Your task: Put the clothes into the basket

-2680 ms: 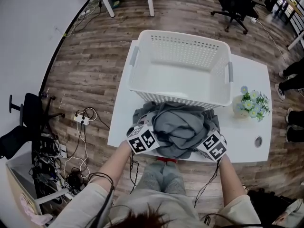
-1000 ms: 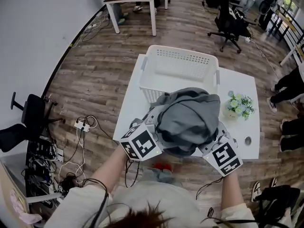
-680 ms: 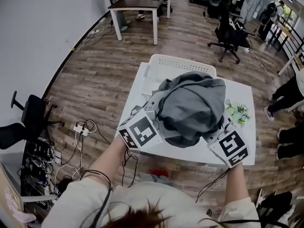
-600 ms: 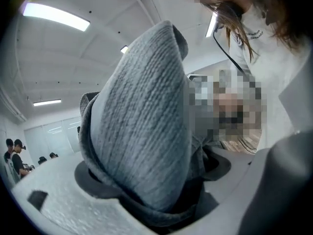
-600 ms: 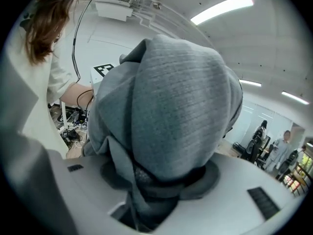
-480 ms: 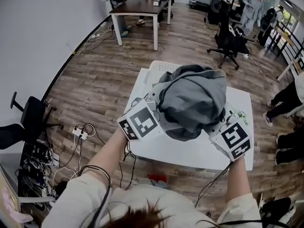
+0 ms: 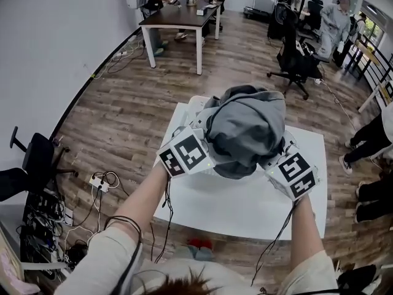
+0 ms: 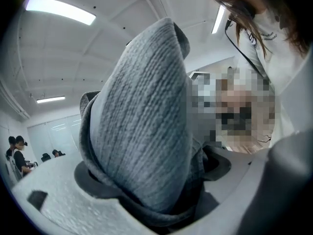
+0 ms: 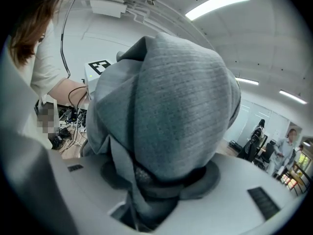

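Grey ribbed-knit garment bundle [image 7: 245,134]: held aloft over the white counter [image 7: 233,195], clear of its top, bunched into a rounded heap between both tongs.

Left tongs [image 7: 198,141]: set wide yet pinching a thick fold of the grey knit, cloth filling the gap.

Right tongs [image 7: 284,158]: set narrower, clamped on a gathered wad of the same cloth.

White plastic basket [image 7: 196,109]: at the counter's far end, mostly hidden behind the bundle, only a sliver of its near left corner showing.

Step in hand, by judgement: carrying the clothes toward the basket; not yet inside.

Next move, likely: forward over the rim with both grips kept, down into the basket, then both tongs spread together. Trailing folds at risk of catching on the rim.
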Demonstrator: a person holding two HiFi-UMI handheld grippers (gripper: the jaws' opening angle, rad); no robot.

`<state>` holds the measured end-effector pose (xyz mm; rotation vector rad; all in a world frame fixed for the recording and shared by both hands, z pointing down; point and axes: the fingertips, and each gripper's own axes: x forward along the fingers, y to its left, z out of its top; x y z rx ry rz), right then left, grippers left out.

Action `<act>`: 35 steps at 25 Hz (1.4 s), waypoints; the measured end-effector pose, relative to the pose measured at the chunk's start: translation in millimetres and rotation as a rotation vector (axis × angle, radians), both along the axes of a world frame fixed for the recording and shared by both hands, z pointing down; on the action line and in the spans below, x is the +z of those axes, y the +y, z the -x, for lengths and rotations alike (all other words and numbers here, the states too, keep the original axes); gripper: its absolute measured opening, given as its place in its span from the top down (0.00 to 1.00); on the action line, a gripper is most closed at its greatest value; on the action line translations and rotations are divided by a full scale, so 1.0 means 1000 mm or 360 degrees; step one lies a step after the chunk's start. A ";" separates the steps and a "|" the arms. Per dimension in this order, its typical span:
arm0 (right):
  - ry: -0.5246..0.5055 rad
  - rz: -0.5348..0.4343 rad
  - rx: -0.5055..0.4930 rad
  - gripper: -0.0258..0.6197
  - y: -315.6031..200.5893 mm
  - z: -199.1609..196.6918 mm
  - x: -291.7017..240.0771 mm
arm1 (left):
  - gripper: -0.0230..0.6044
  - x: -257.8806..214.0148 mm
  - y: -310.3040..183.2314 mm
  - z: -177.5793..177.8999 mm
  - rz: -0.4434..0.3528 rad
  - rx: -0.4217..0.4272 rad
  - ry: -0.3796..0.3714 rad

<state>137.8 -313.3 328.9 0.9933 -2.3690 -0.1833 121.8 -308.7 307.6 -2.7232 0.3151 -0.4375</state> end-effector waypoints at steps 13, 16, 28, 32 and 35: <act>0.0086 0.0444 0.0173 0.54 -0.068 -0.032 0.092 | 0.18 0.099 -0.084 0.014 0.0451 -0.0353 -0.0336; 0.0046 0.0503 0.0211 0.53 -0.059 -0.042 0.103 | 0.18 0.127 -0.087 0.042 0.0622 -0.0480 -0.0419; -0.0350 0.0181 0.0315 0.73 -0.045 -0.022 0.050 | 0.29 0.085 -0.061 0.034 0.0386 -0.0460 -0.0107; -0.0451 0.0139 0.0346 0.83 -0.034 -0.006 0.045 | 0.79 0.067 -0.047 0.032 0.0383 -0.0501 0.0103; -0.0538 0.0099 0.0356 0.89 -0.019 0.004 0.035 | 0.93 0.058 -0.034 0.035 0.0431 -0.0536 0.0214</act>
